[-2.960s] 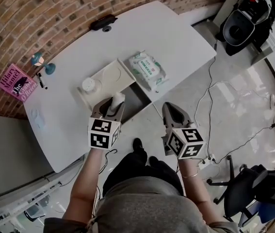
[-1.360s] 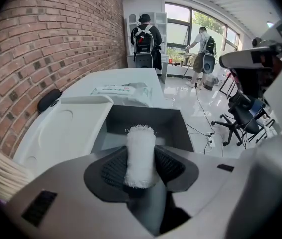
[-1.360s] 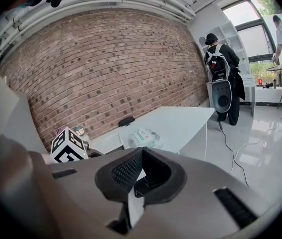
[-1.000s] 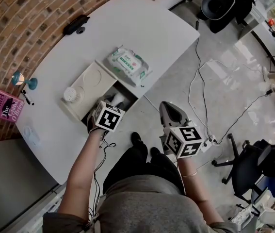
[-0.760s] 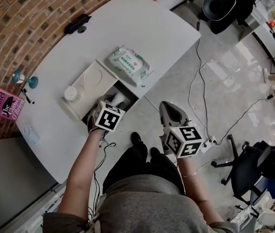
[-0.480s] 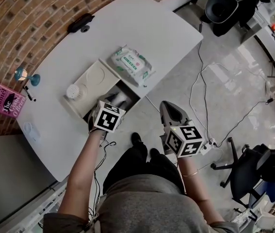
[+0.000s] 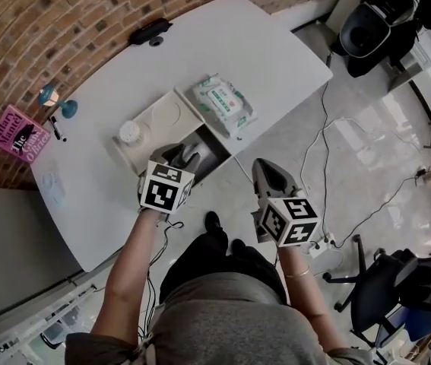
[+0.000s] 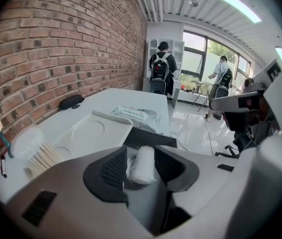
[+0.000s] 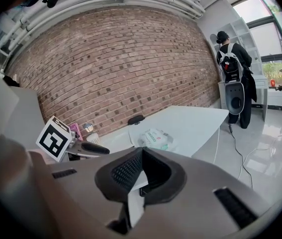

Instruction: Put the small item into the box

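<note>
Head view: left tool [image 7: 185, 158] hangs over the open box [image 7: 217, 149] at the bench [image 7: 261, 52] edge, while the right tool [image 7: 264, 172] sits off over the floor. Left gripper view: jaws closing on the small white roll [image 8: 141, 164], pads touching it. Right gripper view: jaws clenched together.

The dark open cardboard box [image 7: 215, 155] just under the left gripper [image 7: 179, 155] gapes unblocked. The gripper's jaws are closing on a white cloth roll [image 8: 141, 164]. The cream box lid [image 7: 166, 116] flanks its left, and a green-labelled wipes pack [image 7: 223, 101] lies ahead-right.
</note>
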The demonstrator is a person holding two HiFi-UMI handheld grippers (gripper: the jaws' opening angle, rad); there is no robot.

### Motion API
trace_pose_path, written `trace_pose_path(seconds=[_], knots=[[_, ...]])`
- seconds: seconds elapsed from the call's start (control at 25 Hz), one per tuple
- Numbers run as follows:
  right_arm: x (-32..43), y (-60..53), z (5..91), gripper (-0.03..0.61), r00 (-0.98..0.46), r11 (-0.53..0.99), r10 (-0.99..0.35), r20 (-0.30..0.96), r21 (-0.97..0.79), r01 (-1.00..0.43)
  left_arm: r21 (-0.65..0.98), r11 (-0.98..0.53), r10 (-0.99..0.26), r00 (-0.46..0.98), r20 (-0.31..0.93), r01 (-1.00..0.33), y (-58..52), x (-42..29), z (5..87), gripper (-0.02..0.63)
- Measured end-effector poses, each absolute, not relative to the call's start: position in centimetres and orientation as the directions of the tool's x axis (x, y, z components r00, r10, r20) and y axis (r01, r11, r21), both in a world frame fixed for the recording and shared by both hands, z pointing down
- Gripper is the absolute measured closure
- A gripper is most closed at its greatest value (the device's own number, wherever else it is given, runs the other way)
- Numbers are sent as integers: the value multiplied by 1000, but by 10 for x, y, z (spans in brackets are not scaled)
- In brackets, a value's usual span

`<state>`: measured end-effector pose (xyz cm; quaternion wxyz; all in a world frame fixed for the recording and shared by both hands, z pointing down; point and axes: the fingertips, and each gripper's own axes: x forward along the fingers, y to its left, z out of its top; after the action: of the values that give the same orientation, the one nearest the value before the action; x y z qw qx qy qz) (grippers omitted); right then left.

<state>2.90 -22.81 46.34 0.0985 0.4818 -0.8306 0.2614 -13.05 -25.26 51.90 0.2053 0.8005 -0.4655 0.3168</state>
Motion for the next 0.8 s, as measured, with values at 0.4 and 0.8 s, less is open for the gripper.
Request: trace_pose_path(seconds=[0.4, 0.8], knots=[[9, -232, 450, 572, -575, 484, -718, 392, -313, -817, 57, -337, -731, 299, 613, -940, -239, -159, 489, 471], [-12, -231, 439, 572, -630, 554, -681, 373, -299, -777, 72, -201, -827, 209, 522, -977, -213, -188, 465, 531]])
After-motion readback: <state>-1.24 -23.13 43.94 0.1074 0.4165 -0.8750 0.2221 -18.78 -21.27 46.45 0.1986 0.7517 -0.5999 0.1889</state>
